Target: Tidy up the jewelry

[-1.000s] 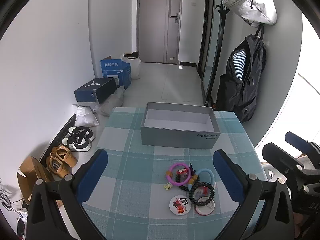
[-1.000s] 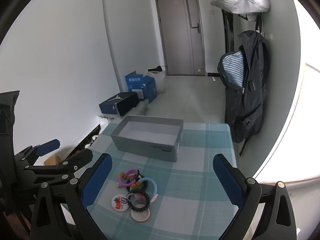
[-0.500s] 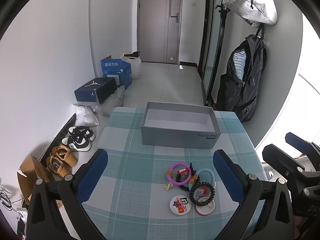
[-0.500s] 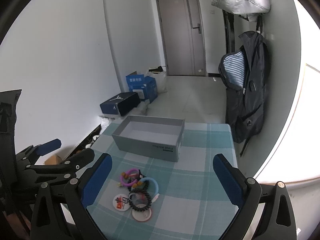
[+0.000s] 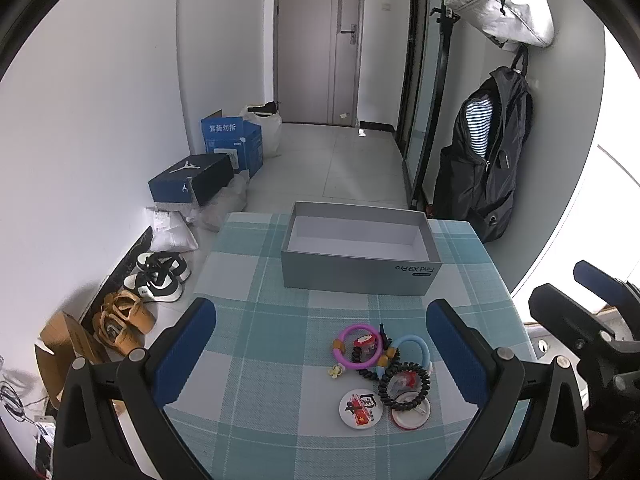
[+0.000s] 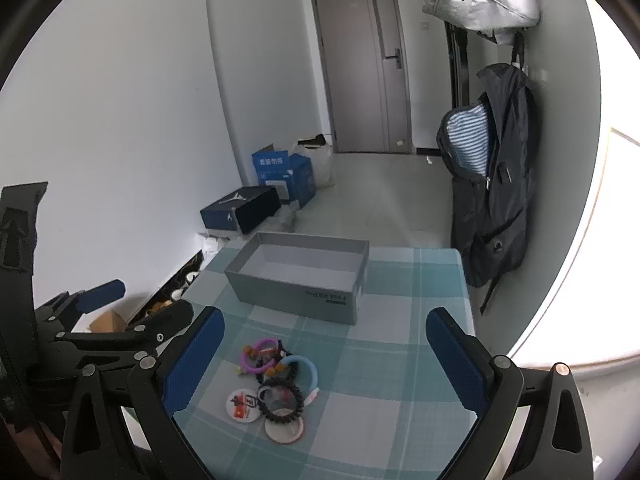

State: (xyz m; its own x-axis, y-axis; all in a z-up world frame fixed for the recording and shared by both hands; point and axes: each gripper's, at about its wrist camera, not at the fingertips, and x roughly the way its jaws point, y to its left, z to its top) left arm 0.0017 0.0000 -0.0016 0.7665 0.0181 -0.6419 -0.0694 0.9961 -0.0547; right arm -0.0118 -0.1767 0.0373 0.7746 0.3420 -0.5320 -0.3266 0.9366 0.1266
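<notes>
A small heap of jewelry lies on the checked tablecloth: a pink ring bracelet [image 5: 357, 346], a light blue ring bracelet [image 5: 416, 350], a black coiled band [image 5: 404, 386] and two round badges [image 5: 361, 407]. The heap also shows in the right wrist view [image 6: 276, 380]. An empty grey box [image 5: 360, 254] stands behind it, also in the right wrist view [image 6: 300, 276]. My left gripper [image 5: 320, 340] is open and empty, above the table before the heap. My right gripper [image 6: 324, 356] is open and empty, to the heap's right.
The table [image 5: 256, 320] has its left edge near shoes [image 5: 160, 276] and boxes [image 5: 192, 180] on the floor. A black backpack [image 5: 484, 168] hangs at the right wall. A door [image 5: 316, 40] stands at the back.
The right gripper has drifted slightly; the view shifts a little. The left gripper and the jewelry stay still.
</notes>
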